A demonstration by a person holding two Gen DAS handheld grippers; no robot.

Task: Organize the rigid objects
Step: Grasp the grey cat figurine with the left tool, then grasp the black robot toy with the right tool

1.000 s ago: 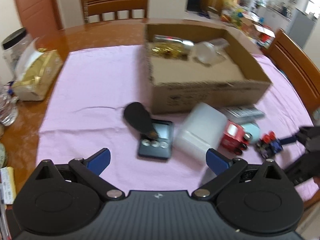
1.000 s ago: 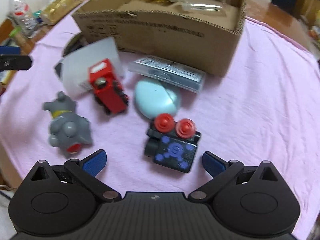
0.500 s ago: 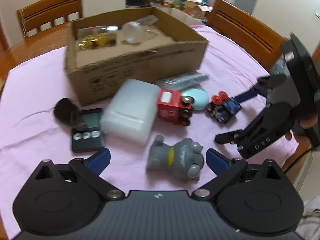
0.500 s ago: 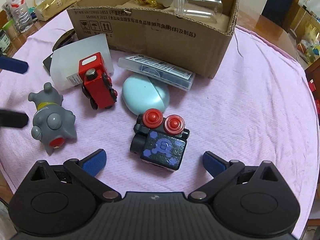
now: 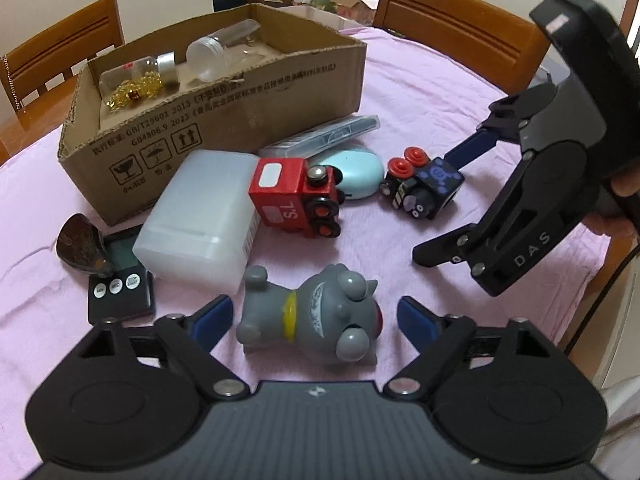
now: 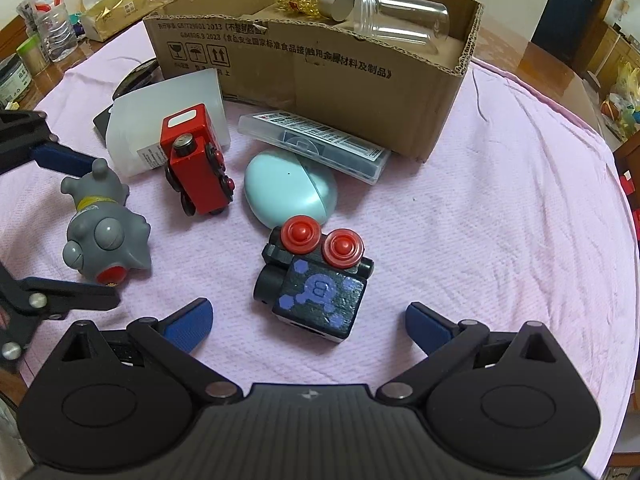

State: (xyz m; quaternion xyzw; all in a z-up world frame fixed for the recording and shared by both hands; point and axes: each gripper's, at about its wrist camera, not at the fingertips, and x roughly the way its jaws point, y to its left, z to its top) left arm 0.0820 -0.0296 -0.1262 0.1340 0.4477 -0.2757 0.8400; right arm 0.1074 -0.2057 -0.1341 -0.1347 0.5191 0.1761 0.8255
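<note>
A grey toy animal lies on the pink cloth between the open fingers of my left gripper; it also shows in the right wrist view. A black toy block with red knobs lies just ahead of my open right gripper; it also shows in the left wrist view. A red toy train, a pale blue case, a clear flat case and a white plastic box lie before the cardboard box.
The cardboard box holds a clear jar and a jar of gold pieces. A black timer and dark stone lie left. Bottles stand at the table's far left. Wooden chairs stand behind.
My left gripper has swung right and closed in on the grey toy animal, which now lies between its fingers. My right gripper has moved slightly nearer the black toy block.
</note>
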